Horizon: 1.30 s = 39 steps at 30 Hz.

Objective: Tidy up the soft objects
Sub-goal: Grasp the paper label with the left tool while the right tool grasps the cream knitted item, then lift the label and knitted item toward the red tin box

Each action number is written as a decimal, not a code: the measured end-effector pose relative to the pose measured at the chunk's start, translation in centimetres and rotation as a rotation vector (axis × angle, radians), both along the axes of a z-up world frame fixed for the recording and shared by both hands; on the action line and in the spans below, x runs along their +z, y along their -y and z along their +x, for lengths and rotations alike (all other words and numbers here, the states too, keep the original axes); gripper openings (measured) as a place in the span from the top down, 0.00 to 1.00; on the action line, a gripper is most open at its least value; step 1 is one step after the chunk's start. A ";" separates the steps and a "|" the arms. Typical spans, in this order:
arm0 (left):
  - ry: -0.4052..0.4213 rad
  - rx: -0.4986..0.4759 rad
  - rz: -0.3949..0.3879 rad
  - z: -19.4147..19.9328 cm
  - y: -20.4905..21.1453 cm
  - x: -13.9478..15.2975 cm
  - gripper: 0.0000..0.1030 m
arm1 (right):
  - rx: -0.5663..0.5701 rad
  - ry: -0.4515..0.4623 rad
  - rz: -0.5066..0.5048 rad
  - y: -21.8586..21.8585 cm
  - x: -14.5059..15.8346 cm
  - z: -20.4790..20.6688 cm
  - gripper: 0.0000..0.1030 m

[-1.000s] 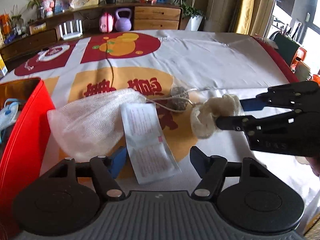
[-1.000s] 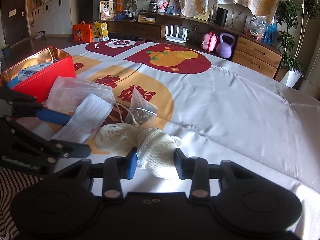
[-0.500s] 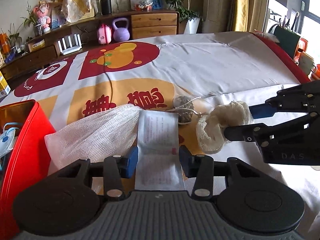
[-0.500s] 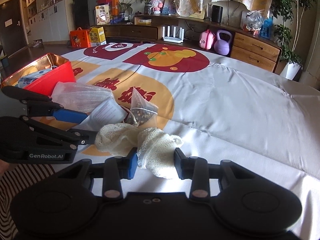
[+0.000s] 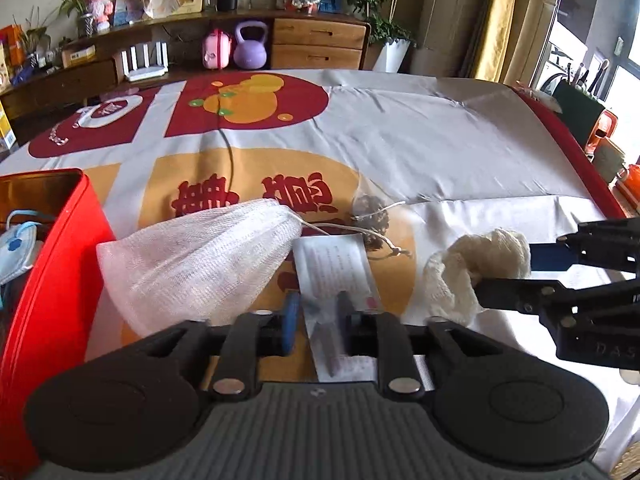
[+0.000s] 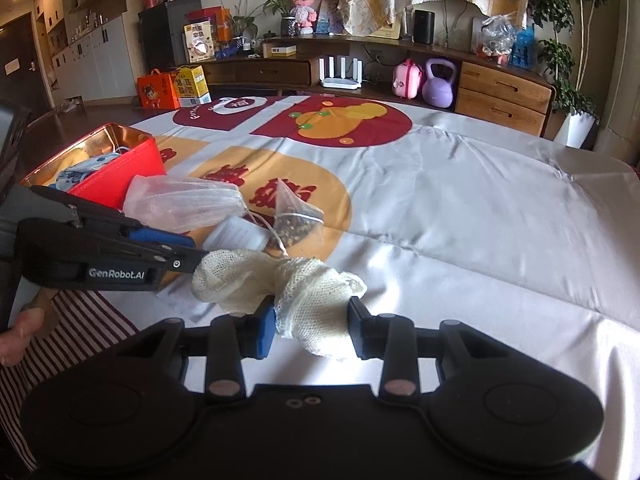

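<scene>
A cream net cloth (image 6: 312, 300) lies bunched on the printed tablecloth, and my right gripper (image 6: 312, 320) is shut on its near end. The left wrist view shows the same cloth (image 5: 472, 264) in the right gripper (image 5: 504, 272) at the right. My left gripper (image 5: 318, 320) has its jaws closing on a flat white printed packet (image 5: 332, 264), which buckles between the pads. From the right wrist the left gripper (image 6: 196, 250) comes in from the left over that packet (image 6: 236, 232). A white mesh bag (image 5: 192, 260) lies just left of the packet.
A red tin box (image 5: 52, 280) with face masks (image 5: 16, 240) inside stands at the left edge. A pyramid sachet (image 5: 372, 216) with a string sits behind the packet. A hand (image 6: 16, 336) and striped sleeve (image 6: 80, 328) are at lower left. Cabinets line the far wall.
The left gripper shifted over the white packet and its jaws narrowed from wide apart to squeezing it. The right gripper kept its hold on the cream net, rolling slightly.
</scene>
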<state>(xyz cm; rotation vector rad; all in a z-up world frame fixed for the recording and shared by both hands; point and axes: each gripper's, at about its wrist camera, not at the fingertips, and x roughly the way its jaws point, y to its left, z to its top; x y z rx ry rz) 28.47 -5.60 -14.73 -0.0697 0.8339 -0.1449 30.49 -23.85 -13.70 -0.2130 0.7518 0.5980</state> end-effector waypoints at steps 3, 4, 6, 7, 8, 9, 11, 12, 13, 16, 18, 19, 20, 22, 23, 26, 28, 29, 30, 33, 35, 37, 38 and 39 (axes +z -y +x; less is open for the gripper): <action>0.021 0.009 -0.011 -0.1 0.1 0.2 0.26 | -0.017 -0.010 0.000 0.9 -0.1 0.0 0.65; 0.030 0.012 -0.015 -0.1 0.2 0.3 0.23 | -0.020 -0.013 0.002 1.1 -0.1 0.0 0.65; 0.023 0.003 -0.021 0.3 0.6 0.2 0.23 | -0.023 -0.016 0.004 1.3 -0.2 0.0 0.65; 0.013 0.000 -0.015 0.6 1.0 0.1 0.23 | -0.024 -0.017 0.005 1.4 -0.2 0.1 0.65; 0.007 -0.005 -0.005 0.9 1.3 0.0 0.23 | -0.025 -0.017 0.007 1.4 -0.3 0.1 0.65; 0.002 -0.010 0.011 1.0 1.6 -0.2 0.23 | -0.025 -0.017 0.009 1.5 -0.3 0.1 0.65; -0.010 -0.016 0.041 1.4 2.3 -0.6 0.23 | -0.025 -0.018 0.014 1.5 -0.3 0.1 0.65; -0.008 -0.016 0.055 1.4 2.5 -0.7 0.23 | -0.025 -0.019 0.015 1.5 -0.4 0.1 0.65; -0.005 -0.017 0.068 1.5 2.7 -0.8 0.23 | -0.025 -0.019 0.017 1.6 -0.4 0.0 0.65; -0.003 -0.026 0.098 1.7 3.3 -1.0 0.24 | -0.028 -0.022 0.024 1.7 -0.4 0.1 0.65; 0.003 -0.026 0.115 1.8 3.5 -1.1 0.27 | -0.028 -0.023 0.027 1.8 -0.5 0.1 0.65; 0.009 -0.030 0.116 1.7 3.6 -1.0 0.34 | -0.028 -0.024 0.029 1.8 -0.5 0.1 0.65; 0.015 -0.032 0.117 1.7 3.6 -1.0 0.42 | -0.028 -0.025 0.030 1.8 -0.5 0.1 0.65; 0.019 -0.032 0.121 1.7 3.5 -0.9 0.48 | -0.027 -0.026 0.030 1.8 -0.6 0.0 0.65; 0.025 -0.034 0.123 1.7 3.4 -0.9 0.53 | -0.027 -0.027 0.031 1.7 -0.6 -0.1 0.65; 0.036 -0.047 0.126 1.5 3.2 -0.8 0.63 | -0.030 -0.028 0.029 1.5 -0.7 -0.1 0.65; 0.037 -0.053 0.122 1.2 3.2 -0.8 0.65 | -0.028 -0.029 0.027 1.4 -0.6 -0.3 0.65; 0.037 -0.053 0.119 1.1 3.1 -0.7 0.67 | -0.025 -0.029 0.026 1.3 -0.6 -0.4 0.65; 0.037 -0.051 0.114 0.9 3.0 -0.7 0.68 | -0.022 -0.029 0.023 1.2 -0.5 -0.5 0.65; 0.033 -0.045 0.094 0.2 2.5 -0.3 0.81 | -0.017 -0.028 0.016 0.9 -0.4 -0.8 0.65; 0.031 -0.047 0.088 -0.4 2.2 -0.3 0.82 | -0.021 -0.027 0.011 0.6 -0.3 -0.9 0.65; 0.033 -0.053 0.091 -1.0 2.0 -0.3 0.84 | -0.020 -0.034 0.014 0.3 -0.3 -1.2 0.66; 0.039 -0.052 0.086 -1.4 1.9 -0.2 0.85 | -0.018 -0.035 0.013 0.1 -0.3 -1.4 0.66; 0.043 -0.048 0.079 -1.8 1.7 0.0 0.87 | -0.018 -0.034 0.011 -0.1 -0.3 -1.6 0.66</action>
